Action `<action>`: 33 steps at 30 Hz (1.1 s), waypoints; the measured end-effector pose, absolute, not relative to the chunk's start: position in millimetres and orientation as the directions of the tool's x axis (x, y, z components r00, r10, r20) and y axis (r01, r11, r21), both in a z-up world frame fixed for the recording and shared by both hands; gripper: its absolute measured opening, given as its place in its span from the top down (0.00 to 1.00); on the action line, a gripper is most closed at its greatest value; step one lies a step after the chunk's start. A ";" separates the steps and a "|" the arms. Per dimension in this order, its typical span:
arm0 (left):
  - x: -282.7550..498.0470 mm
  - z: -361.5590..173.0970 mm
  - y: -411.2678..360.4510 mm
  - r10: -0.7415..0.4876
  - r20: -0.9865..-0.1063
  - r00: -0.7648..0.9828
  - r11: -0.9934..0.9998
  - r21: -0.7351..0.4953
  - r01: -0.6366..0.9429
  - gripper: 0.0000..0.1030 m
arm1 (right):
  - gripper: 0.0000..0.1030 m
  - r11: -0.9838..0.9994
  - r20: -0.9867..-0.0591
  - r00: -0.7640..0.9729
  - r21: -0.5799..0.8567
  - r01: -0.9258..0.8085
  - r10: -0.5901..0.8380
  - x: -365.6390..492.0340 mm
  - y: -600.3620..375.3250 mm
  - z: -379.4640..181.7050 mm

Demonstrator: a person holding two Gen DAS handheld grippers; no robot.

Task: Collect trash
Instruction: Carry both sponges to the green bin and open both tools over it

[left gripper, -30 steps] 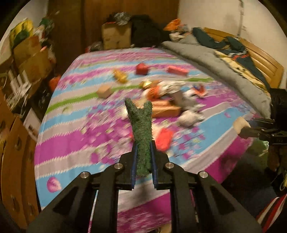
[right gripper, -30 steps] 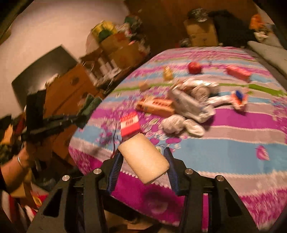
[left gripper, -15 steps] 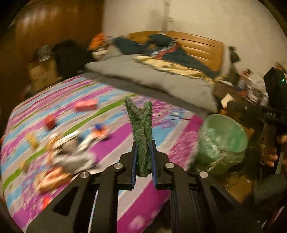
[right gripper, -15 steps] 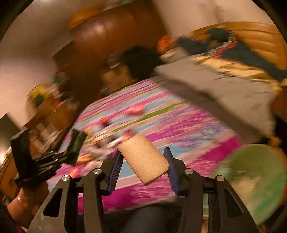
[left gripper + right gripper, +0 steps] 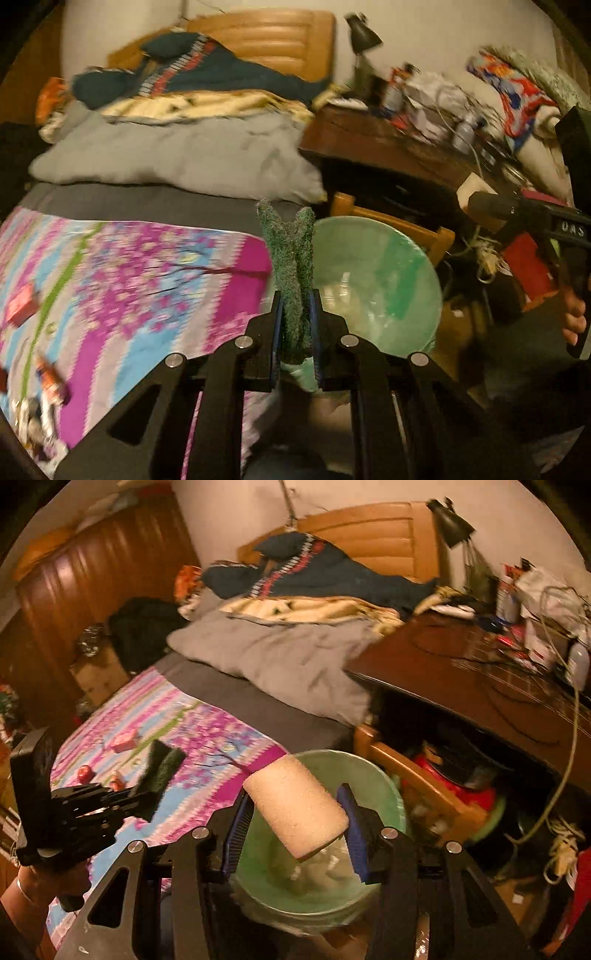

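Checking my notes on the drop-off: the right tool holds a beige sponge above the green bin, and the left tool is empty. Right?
Not quite: the left tool is not empty. The left wrist view shows it shut on a green scouring pad. The right tool does hold the beige sponge above the green bin.

Left tool point(image 5: 295, 325): black two-finger tool with blue pads, angled downward, jaws nearly closed in a narrow clamp. Right tool point(image 5: 295, 830): same build, angled downward, jaws half spread, gripping.

A grey duvet point(image 5: 280, 657) is heaped on the bed point(image 5: 122, 266); a desk point(image 5: 461, 679), seemingly cluttered, is seen beside it.
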State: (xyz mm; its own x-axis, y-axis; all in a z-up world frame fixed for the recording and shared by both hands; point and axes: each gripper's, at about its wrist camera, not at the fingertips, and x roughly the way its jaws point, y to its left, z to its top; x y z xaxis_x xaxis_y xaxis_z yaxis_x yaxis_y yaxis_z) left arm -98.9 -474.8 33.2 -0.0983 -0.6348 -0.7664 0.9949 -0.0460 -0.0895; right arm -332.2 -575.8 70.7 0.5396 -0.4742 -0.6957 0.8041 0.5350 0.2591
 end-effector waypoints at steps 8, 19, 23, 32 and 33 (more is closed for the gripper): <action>-131.0 3.4 -529.9 -0.564 -0.820 -0.093 -0.085 -0.055 0.995 0.88 | 0.53 0.465 -0.778 0.462 0.251 0.849 -0.425 -328.1 -600.1 43.5; -135.9 -13.9 -548.0 -0.516 -0.852 -0.085 -0.083 -0.049 0.995 0.88 | 0.53 0.467 -0.824 0.447 0.260 0.845 -0.349 -308.2 -603.4 16.7; -137.1 -16.9 -548.1 -0.511 -0.855 -0.085 -0.086 -0.048 0.995 0.88 | 0.53 0.475 -0.823 0.451 0.262 0.840 -0.344 -301.5 -605.2 16.4; -129.8 -21.0 -554.5 -0.497 -0.862 -0.095 -0.054 -0.079 0.995 0.67 | 0.28 0.495 -0.821 0.447 0.240 0.835 -0.355 -288.2 -611.9 15.1; -128.6 -21.0 -554.6 -0.497 -0.862 -0.101 -0.051 -0.087 0.995 0.56 | 0.28 0.493 -0.817 0.447 0.239 0.837 -0.363 -288.4 -612.3 15.4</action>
State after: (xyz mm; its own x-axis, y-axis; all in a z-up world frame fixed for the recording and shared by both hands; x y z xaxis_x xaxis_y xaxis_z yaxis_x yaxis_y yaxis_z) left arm -128.6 -554.6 -21.0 -0.1005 -0.4968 -0.8620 0.9949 -0.0508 -0.0868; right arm -288.4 -612.3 15.4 0.4470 -0.3634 -0.8174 0.8369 0.4925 0.2388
